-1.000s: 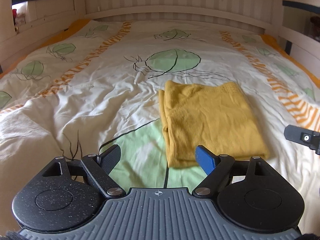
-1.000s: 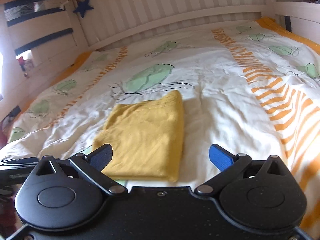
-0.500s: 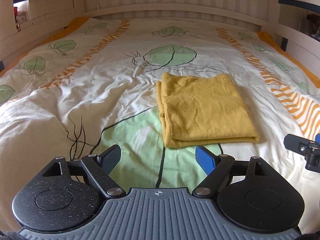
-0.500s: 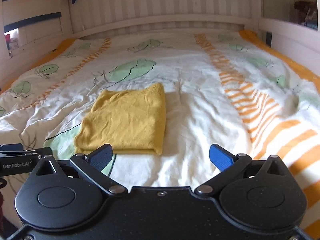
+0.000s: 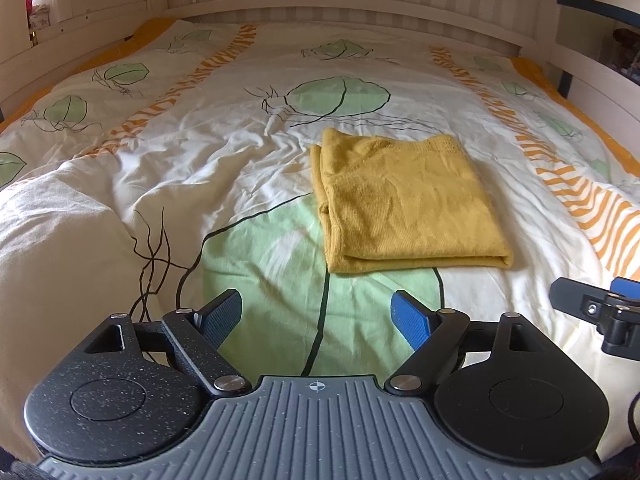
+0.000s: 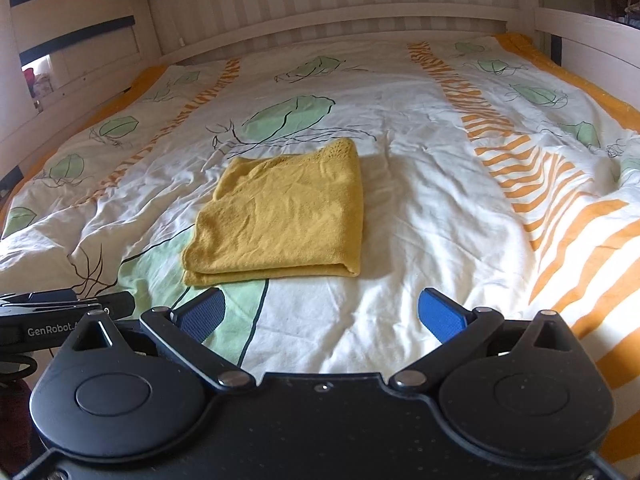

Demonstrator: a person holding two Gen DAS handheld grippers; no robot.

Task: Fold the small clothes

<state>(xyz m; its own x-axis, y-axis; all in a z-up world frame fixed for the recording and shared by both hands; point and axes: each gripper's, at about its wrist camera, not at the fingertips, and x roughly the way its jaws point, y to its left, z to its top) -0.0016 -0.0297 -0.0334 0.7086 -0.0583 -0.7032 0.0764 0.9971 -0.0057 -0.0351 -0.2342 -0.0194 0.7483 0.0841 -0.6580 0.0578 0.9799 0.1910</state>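
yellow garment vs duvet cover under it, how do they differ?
The yellow garment is plain mustard knit; the duvet cover is white with green leaf prints and orange stripes. The garment is folded into a compact, layered rectangle; the cover is spread wide and wrinkled. The garment is far smaller. Both are soft fabric, untouched by either gripper.

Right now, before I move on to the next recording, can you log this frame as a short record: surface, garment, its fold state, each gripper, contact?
surface: bed with a white duvet printed with green leaves and orange stripes
garment: yellow knit garment, lying flat on the duvet
fold state: folded into a neat rectangle, layered edges showing at its near and left sides
left gripper: open, nothing between its fingers
right gripper: open, nothing between its fingers
contact: neither gripper touches the garment; both sit short of its near edge
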